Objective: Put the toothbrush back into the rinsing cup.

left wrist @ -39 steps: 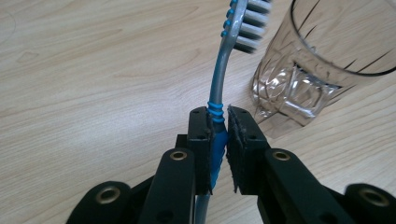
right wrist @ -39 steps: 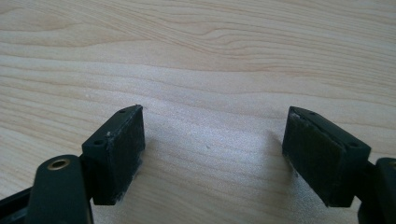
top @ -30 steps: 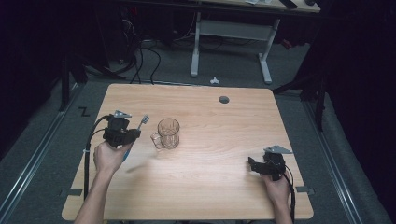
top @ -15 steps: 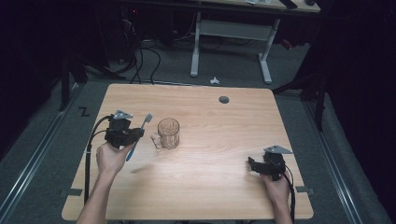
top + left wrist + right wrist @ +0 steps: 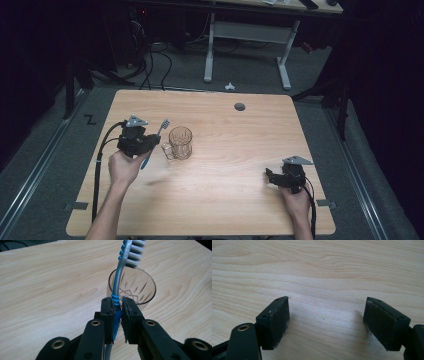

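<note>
Gripping a toothbrush (image 5: 152, 143) by its blue-and-grey handle, left gripper (image 5: 148, 143) near the left edge of the table (image 5: 240, 210), jaws clamped tight on the handle with the bristle head tilted up and away toward the far edge. Seen along the jaws in the left gripper view: toothbrush (image 5: 119, 287) rising between the pads, head leaning over the mouth of the glass mug (image 5: 132, 288) just beyond. Standing upright just right of that gripper, glass mug (image 5: 180, 142), cut pattern on its wall, small handle turned toward the left gripper, nothing inside. Resting low near the right front corner, well apart from the mug, right gripper (image 5: 271, 176), jaws spread wide with only bare wood between them, as shown in the right gripper view (image 5: 325, 320).

Judged as the carrying step: brush picked up and brought beside the mug, not yet in it. Next move likely calling for lifting the brush over the rim, tipping it nearer upright, lowering one end inside, then letting go without knocking the mug.

No brand, label or readable writing on brush, mug or table.
</note>
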`<state>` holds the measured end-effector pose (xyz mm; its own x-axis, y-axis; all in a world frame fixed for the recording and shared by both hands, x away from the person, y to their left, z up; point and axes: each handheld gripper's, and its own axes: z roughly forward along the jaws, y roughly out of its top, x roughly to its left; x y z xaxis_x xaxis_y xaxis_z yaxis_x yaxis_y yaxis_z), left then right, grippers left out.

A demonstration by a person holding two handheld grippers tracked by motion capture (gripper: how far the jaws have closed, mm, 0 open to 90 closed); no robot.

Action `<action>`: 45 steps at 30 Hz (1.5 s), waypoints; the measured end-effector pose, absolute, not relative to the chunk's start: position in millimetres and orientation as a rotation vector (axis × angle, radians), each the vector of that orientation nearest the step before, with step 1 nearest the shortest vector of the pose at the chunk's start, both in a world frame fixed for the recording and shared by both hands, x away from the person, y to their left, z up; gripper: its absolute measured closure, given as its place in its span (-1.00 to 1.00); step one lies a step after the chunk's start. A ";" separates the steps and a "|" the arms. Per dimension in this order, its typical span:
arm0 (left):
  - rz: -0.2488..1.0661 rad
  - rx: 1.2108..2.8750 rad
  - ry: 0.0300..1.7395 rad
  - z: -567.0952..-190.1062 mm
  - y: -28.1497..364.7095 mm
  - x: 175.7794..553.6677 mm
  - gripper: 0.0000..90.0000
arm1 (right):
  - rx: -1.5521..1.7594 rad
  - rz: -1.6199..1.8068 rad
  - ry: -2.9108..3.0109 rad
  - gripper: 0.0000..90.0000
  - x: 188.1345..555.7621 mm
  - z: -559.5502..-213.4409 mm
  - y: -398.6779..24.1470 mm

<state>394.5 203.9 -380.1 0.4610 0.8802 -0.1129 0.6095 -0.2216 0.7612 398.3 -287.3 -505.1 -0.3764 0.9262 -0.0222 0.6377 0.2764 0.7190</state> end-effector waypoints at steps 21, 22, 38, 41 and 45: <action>0.467 1.918 1.173 -365.8 185.5 400.3 0.78 | 1.407 0.878 2.112 -0.53 398.3 -505.1 -287.2; 0.468 1.918 1.170 -364.8 184.8 400.7 0.78 | 1.407 0.877 2.112 -0.53 398.3 -505.1 -287.2; 0.467 1.900 1.139 -359.2 175.3 411.8 0.78 | 1.403 0.878 2.115 -0.53 398.2 -505.1 -287.1; 0.466 1.892 1.130 -358.7 173.4 414.1 0.78 | 1.403 0.878 2.115 -0.53 398.2 -505.1 -287.1; 0.458 1.868 1.129 -357.1 173.1 417.6 0.78 | 1.402 0.878 2.115 -0.53 398.2 -505.1 -287.1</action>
<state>417.6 173.1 -357.1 0.5185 0.8463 -0.1225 0.5214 -0.1993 0.8297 398.2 -287.1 -505.1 -0.3802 0.9246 -0.0228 0.6366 0.2795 0.7188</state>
